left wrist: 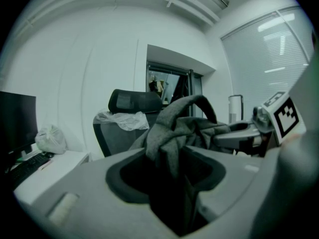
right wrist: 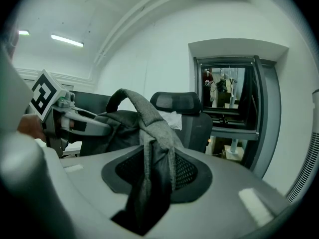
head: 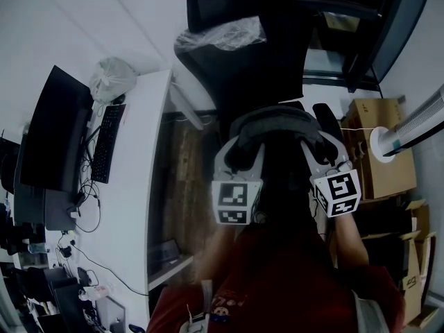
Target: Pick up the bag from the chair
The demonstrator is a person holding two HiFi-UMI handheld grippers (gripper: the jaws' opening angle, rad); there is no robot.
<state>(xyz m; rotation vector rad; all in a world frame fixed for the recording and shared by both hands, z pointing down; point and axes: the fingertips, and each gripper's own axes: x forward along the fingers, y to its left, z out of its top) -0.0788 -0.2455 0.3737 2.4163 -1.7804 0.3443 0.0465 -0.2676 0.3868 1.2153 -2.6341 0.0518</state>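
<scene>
Red shirt, grey marker-cubed grippers

Office, desk, monitor, keyboard, office chair

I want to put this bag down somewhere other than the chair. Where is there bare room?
Bare: the strip of white desk between the keyboard and its edge nearest the chair. Crowded: the desk's far side, with monitor, plastic bag and cables; cardboard boxes fill the right. The chair seat is hidden behind the bag.
</scene>
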